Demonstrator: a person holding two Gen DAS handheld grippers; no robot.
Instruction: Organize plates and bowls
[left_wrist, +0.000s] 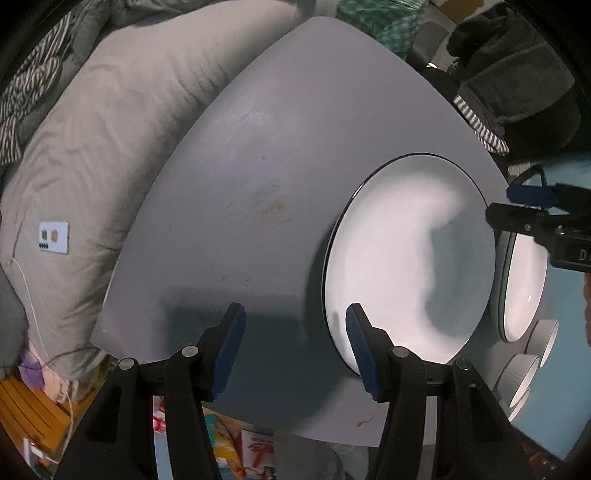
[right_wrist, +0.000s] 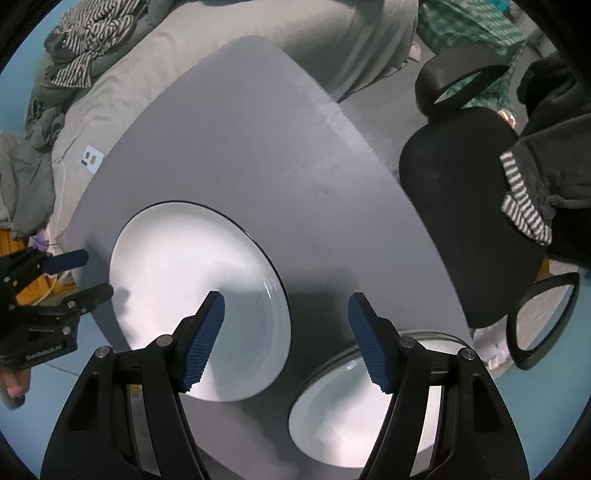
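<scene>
A large white plate (left_wrist: 402, 254) with a dark rim lies on the grey table (left_wrist: 258, 166); it also shows in the right wrist view (right_wrist: 192, 291). A second white plate (left_wrist: 524, 288) lies beside it, seen near my right gripper too (right_wrist: 343, 413). Small grey bowls (left_wrist: 532, 369) stand at the table's edge. My left gripper (left_wrist: 295, 350) is open and empty, just left of the large plate's rim; it also shows in the right wrist view (right_wrist: 94, 275). My right gripper (right_wrist: 286, 339) is open and empty above the gap between the two plates; it also shows in the left wrist view (left_wrist: 517, 203).
A bed with grey bedding (left_wrist: 92, 147) and a phone (left_wrist: 54, 237) lies beyond the table's left side. A black office chair (right_wrist: 461, 206) with clothes on it stands at the right. Books and boxes (left_wrist: 236, 443) lie on the floor under the table edge.
</scene>
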